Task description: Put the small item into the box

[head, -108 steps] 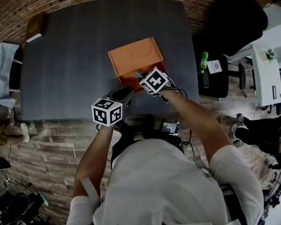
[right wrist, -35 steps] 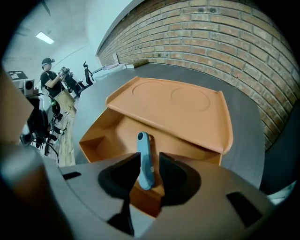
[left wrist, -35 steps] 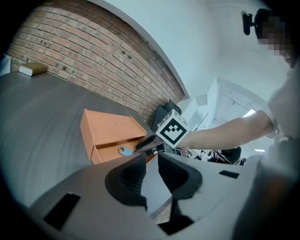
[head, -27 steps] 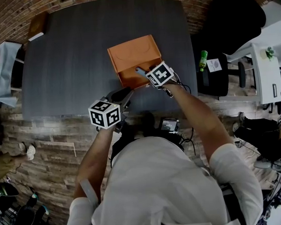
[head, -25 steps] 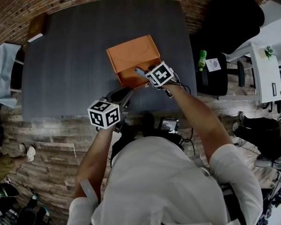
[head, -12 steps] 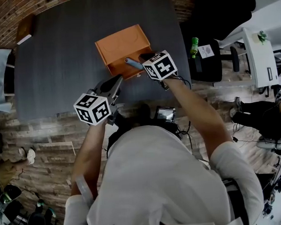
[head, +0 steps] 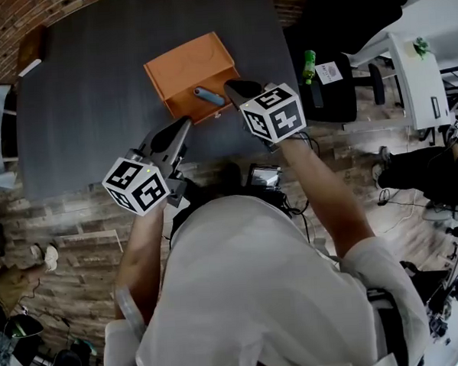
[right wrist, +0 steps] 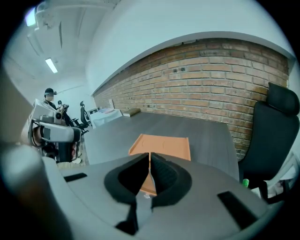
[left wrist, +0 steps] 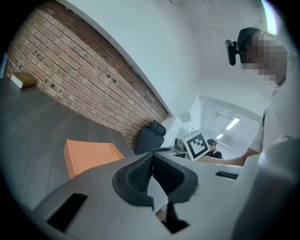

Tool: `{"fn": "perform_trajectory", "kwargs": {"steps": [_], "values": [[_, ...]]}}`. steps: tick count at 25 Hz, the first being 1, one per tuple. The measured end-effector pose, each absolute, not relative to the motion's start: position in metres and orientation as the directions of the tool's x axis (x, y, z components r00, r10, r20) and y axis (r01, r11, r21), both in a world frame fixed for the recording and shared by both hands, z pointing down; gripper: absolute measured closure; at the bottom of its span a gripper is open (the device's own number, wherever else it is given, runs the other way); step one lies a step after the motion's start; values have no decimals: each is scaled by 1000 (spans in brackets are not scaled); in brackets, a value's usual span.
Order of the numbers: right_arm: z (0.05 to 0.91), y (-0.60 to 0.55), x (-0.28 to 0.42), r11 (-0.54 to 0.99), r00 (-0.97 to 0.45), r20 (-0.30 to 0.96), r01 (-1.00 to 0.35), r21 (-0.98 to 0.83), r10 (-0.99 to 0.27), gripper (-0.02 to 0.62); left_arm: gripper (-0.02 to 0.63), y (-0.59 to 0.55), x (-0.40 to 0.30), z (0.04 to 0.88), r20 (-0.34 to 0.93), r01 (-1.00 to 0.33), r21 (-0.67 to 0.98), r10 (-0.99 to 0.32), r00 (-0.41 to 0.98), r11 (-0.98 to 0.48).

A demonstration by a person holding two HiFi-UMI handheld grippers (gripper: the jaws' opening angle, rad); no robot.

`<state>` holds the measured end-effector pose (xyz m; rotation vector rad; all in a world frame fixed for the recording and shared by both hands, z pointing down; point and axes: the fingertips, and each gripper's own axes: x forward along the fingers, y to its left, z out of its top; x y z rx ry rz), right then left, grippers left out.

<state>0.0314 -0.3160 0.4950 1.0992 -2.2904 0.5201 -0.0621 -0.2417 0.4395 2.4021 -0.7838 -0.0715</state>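
Head view: at the left, the left gripper (head: pixel 180 129) hung over the near part of the table (head: pixel 86 86), its jaws pressed together on nothing. Next came the orange box (head: pixel 186 66), its lid open, and in its tray lay the small blue item (head: pixel 208 96), a short cylinder. Just right of it, the right gripper (head: pixel 235 87) had just been closing its jaws, which met with nothing between them. The item looked light, stiff and smooth, apt to roll; any further grip would likely sit best across its middle.
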Motion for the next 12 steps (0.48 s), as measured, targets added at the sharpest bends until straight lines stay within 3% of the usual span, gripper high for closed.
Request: {"fn": "perform_trajectory", "kwargs": {"steps": [12], "values": [[427,-285,26,570,-591,449,-797,-198,-670,581,597,-223,-74,403,60,-501,540,-562,825,-677]]}}
